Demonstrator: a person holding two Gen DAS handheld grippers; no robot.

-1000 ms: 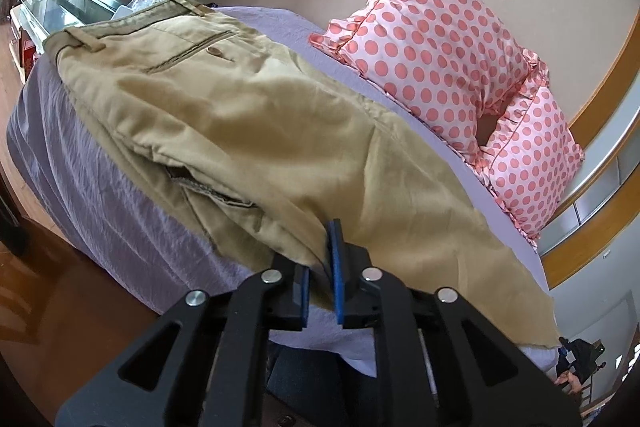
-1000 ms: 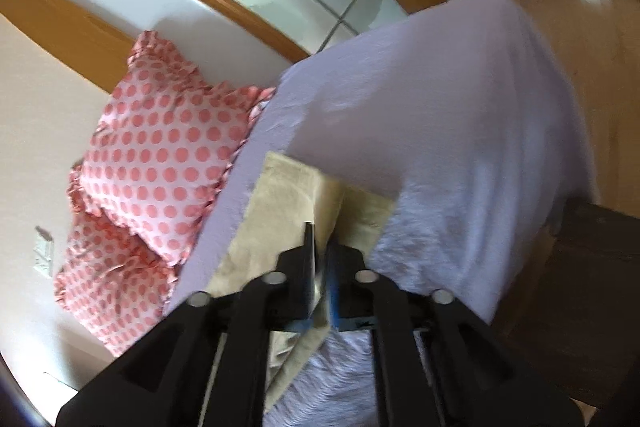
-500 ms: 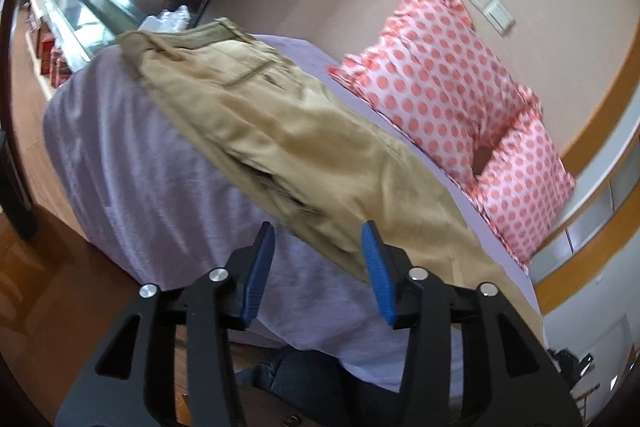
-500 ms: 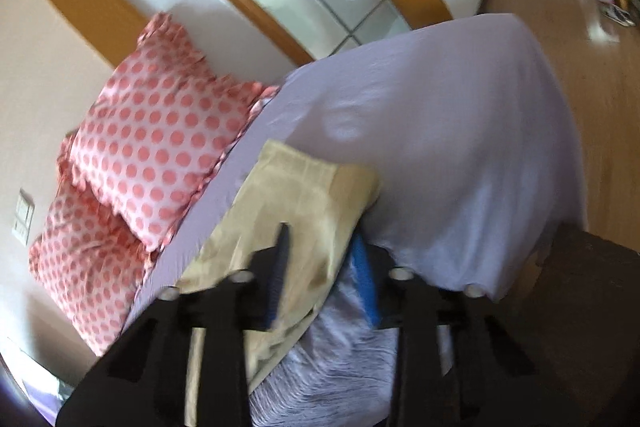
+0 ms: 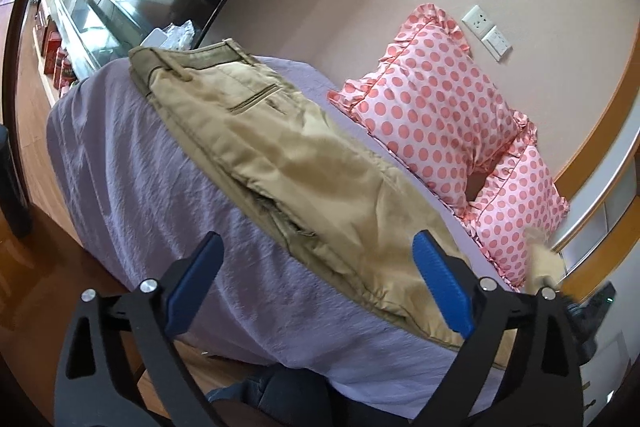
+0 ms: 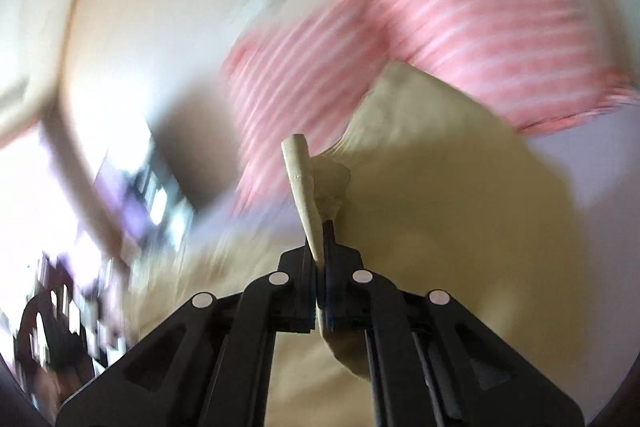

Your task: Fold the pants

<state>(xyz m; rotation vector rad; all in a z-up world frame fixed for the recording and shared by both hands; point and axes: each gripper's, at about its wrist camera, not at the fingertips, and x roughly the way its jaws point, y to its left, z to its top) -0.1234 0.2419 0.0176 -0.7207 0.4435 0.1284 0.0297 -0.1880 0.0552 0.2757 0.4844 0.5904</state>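
Khaki pants (image 5: 288, 163) lie lengthwise on the purple bed (image 5: 132, 187), waistband at the far left end, legs folded one over the other. My left gripper (image 5: 316, 283) is wide open and empty, just in front of the pants' near edge. My right gripper (image 6: 320, 239) is shut on the pants' leg end (image 6: 304, 183), which stands up between its jaws; the rest of the khaki cloth (image 6: 440, 227) hangs to the right. The right wrist view is heavily blurred. The lifted leg end shows in the left wrist view (image 5: 540, 263) at the right.
Two pink polka-dot pillows (image 5: 436, 107) lean on the wall behind the bed. A glass cabinet (image 5: 84, 23) stands at the far left. Wooden floor (image 5: 36, 267) lies below the bed's near edge. Wall sockets (image 5: 486, 33) are above the pillows.
My left gripper let go of the pants and opened wide. My right gripper opened, then shut on the leg end and is swinging fast with it.
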